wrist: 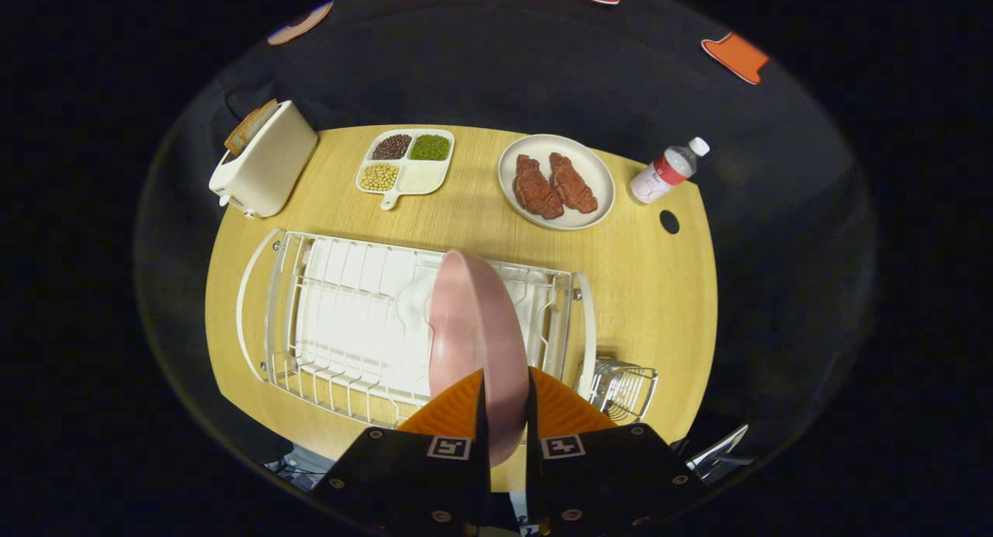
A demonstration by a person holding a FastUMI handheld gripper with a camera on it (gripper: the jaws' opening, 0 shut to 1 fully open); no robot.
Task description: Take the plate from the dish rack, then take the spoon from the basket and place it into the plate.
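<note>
Hand-held gripper pinches pink plate at its rim, edge-on between fingers, above dish rack. Plate likely rigid, smooth, breakable; keep grip firm, near rim ctr.

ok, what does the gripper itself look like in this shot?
The gripper has two black, flat-faced bodies with silver screws along their edges. Each carries a small square black-and-white marker near its inner corner. The fingers ahead of them are orange, ribbed pads. No cables or sleeve visible.
</note>
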